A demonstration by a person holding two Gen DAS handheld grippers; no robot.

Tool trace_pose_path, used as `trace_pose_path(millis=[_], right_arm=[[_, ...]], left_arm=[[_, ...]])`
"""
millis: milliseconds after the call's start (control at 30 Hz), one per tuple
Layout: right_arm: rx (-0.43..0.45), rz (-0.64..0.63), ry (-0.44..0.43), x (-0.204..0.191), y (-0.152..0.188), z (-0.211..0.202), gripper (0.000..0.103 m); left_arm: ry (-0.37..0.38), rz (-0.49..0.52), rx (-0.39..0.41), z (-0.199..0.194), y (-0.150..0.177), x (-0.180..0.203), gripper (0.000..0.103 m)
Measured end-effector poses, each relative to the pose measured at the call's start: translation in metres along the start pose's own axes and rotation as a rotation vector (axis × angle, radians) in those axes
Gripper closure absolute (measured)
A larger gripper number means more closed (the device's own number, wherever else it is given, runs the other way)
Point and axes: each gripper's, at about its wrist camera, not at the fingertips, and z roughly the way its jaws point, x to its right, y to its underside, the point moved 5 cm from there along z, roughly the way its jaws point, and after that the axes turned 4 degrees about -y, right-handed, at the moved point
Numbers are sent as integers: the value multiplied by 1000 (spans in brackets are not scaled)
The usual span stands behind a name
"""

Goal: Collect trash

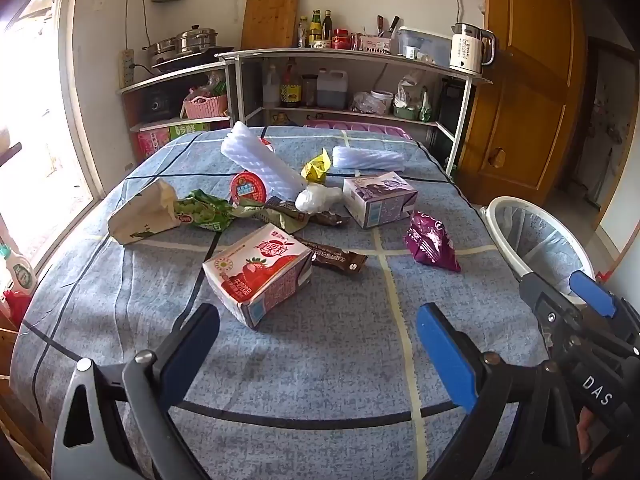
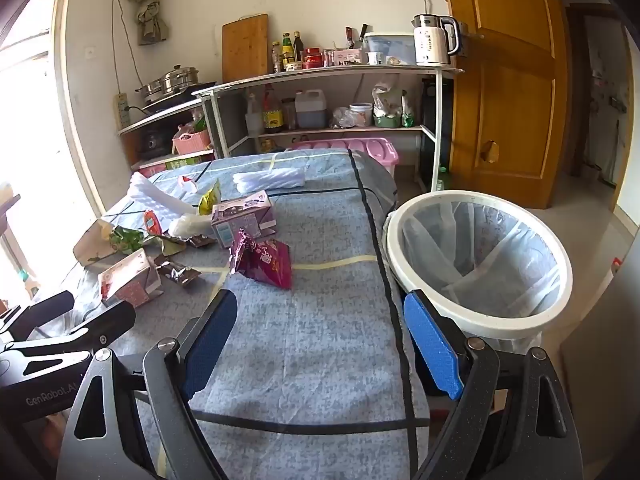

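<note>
Looking from the left, we see our left gripper wide open, holding nothing. Trash sits mid-frame: a red carton, a purple wrapper. Our right gripper is open too. The white bin waits at right.

Place: home kitchen corner
Landmark: shelf against the far wall
On shelf: kettle, bottles, cutting board
Left of shelf: steamer pot
Right of shelf: wooden door
</note>
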Motion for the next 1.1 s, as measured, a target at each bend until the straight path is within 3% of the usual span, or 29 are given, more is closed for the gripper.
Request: trace_pose_path(millis=[300,333,1100], right_arm=[[4,-4,-38,-3,0,0,17],[-5,-7,-9,-8,1,3,17],[5,-2,-19,-7,1,-1,17]], left_arm=[[-10,-8,0,0,1,-8,3],[-13,-9,1,0,2,-9,3],[-30,-9,0,-3,0,-11,3]])
